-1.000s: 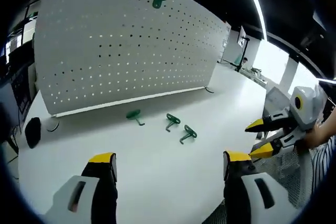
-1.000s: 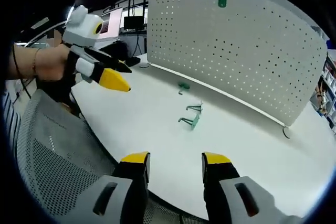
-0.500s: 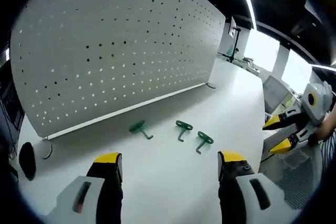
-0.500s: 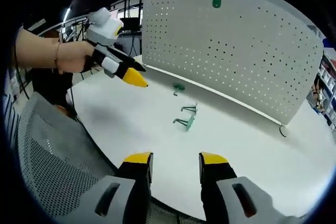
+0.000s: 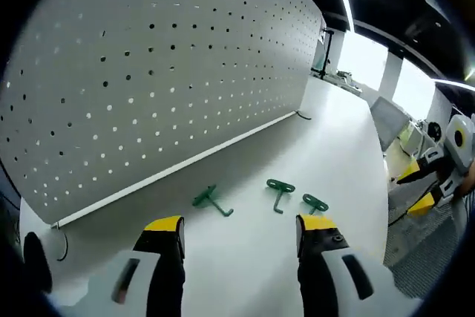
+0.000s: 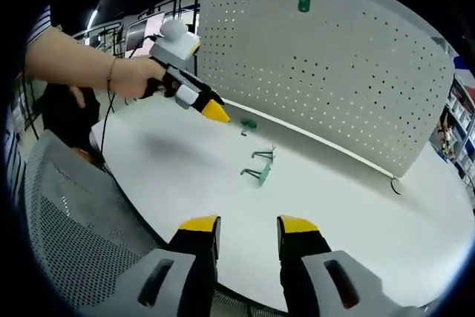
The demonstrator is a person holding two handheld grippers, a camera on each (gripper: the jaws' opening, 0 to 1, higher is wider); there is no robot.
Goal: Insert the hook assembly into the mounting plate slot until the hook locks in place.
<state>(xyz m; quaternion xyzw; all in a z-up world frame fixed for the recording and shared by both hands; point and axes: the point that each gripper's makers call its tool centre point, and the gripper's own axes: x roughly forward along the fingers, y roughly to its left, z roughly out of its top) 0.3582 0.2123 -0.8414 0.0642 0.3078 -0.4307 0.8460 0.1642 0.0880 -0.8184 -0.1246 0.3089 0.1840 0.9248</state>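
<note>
The left gripper (image 6: 211,110) has advanced toward the pegboard (image 5: 148,72) since 1 second ago, so the 3 loose green hooks now lie just ahead of its fingers (image 5: 167,231), which are spread with nothing between them. The left hook (image 5: 211,200) is ahead of the gap, the middle hook (image 5: 279,189) ahead of the right finger and the right hook (image 5: 315,203) just beyond that fingertip. All 3 rest on the white worktop (image 5: 326,131), apart from each other. A 4th hook (image 6: 303,2) is already seated high in the upright board. In the right gripper view, a hand (image 6: 137,78) holds the left gripper above the hooks. The right gripper (image 6: 248,224) hangs at the worktop's near edge, over a mesh chair (image 6: 67,235), fingers empty and parted. Open worktop extends to its right.
</note>
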